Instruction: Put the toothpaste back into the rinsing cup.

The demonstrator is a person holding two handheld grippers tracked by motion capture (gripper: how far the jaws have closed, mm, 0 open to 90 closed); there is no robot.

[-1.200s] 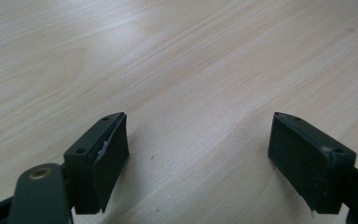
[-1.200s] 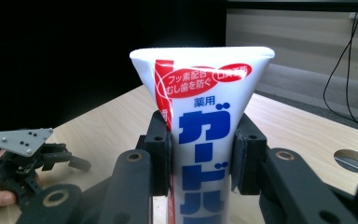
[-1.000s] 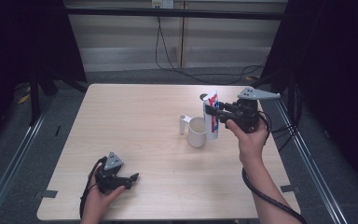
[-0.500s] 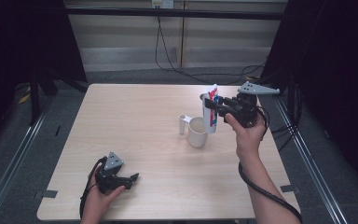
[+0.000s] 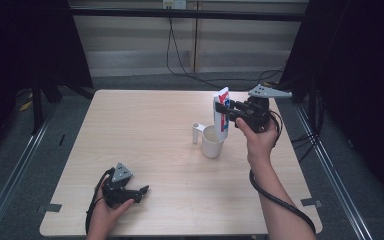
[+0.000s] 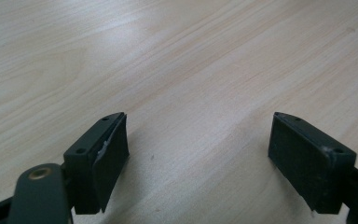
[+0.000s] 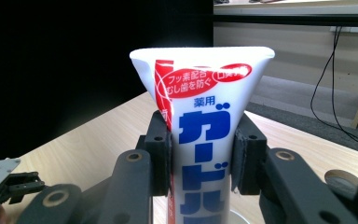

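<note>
Now the toothpaste tube (image 5: 222,114) is held upright, clamped by the right gripper (image 5: 228,111), right of centre, directly above the white cup (image 5: 212,141); since a second ago it has been shifted upward and left; lowering into the cup seems next; left gripper (image 5: 139,192) rests with jaws apart, lower left.

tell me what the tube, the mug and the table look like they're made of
Tube: likely soft glossy plastic, with a flat crimped end and printed lettering.
Mug: smooth, cream-white, matte; ceramic or plastic, can't tell.
Table: pale wood grain with slight sheen, possibly laminate.
</note>
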